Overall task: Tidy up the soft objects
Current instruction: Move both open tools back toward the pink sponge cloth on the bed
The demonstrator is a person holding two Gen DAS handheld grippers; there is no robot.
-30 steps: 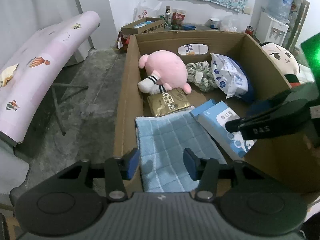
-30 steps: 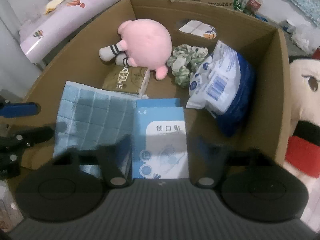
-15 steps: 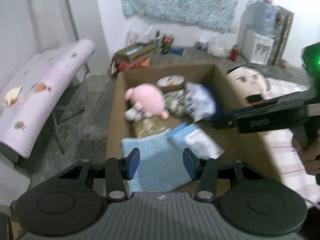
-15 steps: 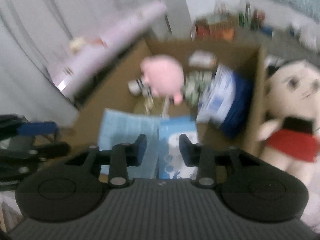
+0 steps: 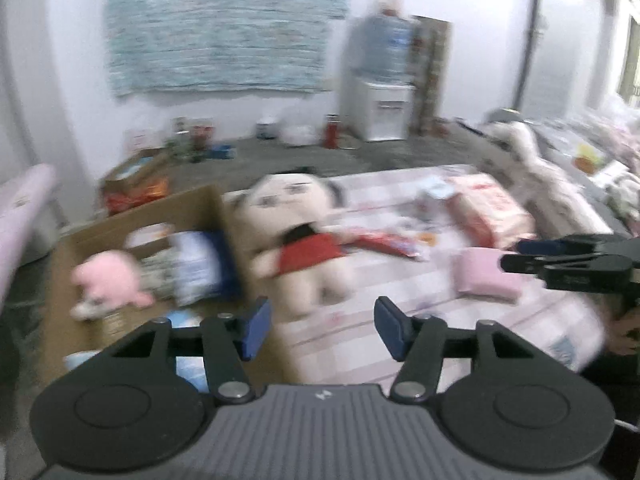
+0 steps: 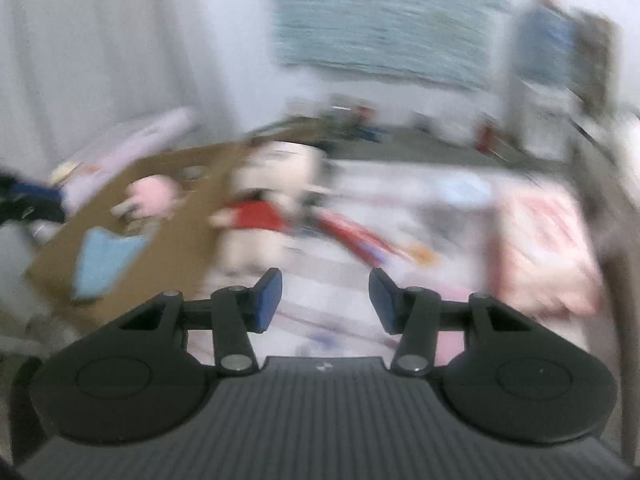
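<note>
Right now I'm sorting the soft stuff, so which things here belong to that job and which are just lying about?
Job:
doll in red
pink cushion
pink plush, already in the cardboard box

Lying about:
water dispenser
wall cloth
red can

Each black plastic hand-held gripper, left (image 5: 320,328) and right (image 6: 325,300), has a ribbed grey housing, round discs, silver pivot screws and blue-padded fingers (image 5: 256,326).
</note>
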